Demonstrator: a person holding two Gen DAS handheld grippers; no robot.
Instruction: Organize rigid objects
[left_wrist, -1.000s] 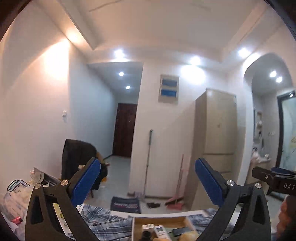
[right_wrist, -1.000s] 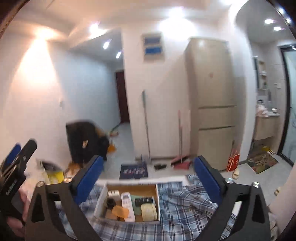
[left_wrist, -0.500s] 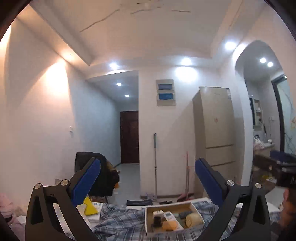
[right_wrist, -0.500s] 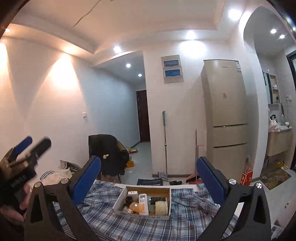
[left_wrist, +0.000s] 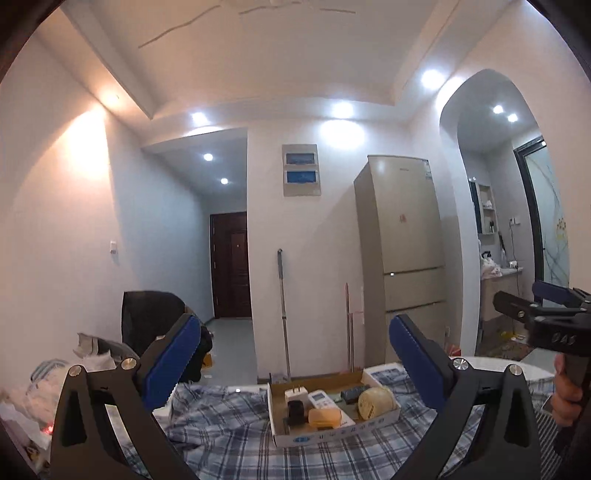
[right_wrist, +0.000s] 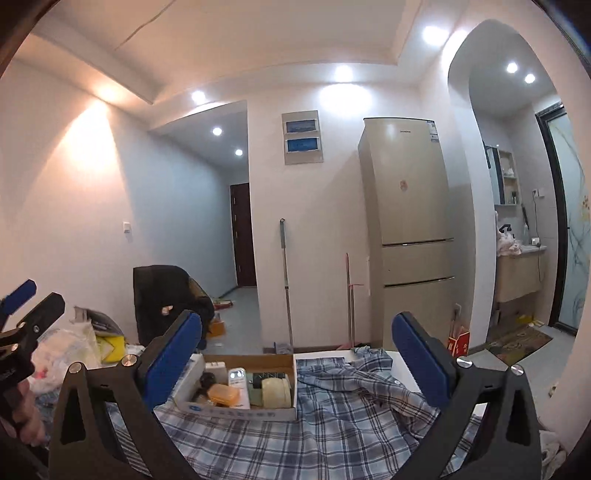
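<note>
A shallow cardboard box (left_wrist: 295, 439) (right_wrist: 236, 409) lies on a blue plaid cloth (left_wrist: 229, 439) (right_wrist: 332, 424). It holds a white plug adapter (left_wrist: 295, 396), a white remote (left_wrist: 320, 399) (right_wrist: 236, 377), an orange case (left_wrist: 324, 418) (right_wrist: 223, 394), a black object (left_wrist: 294, 410) and a pale tape roll (left_wrist: 376, 402) (right_wrist: 276, 392). My left gripper (left_wrist: 295, 365) is open above and short of the box, empty. My right gripper (right_wrist: 297, 363) is open too, empty, with the box low between its fingers and toward the left one.
A beige fridge (right_wrist: 406, 236) stands against the far wall, with a mop (right_wrist: 284, 280) and a broom (right_wrist: 349, 299) beside it. A dark chair (right_wrist: 162, 295) stands at the left, with bags and clutter (right_wrist: 74, 347) nearby. A hand (left_wrist: 569, 395) holds the other gripper at the right edge.
Both cameras have tilted and steadied, so the box and plaid cloth sit fuller in view. Both grippers stayed open and empty.
</note>
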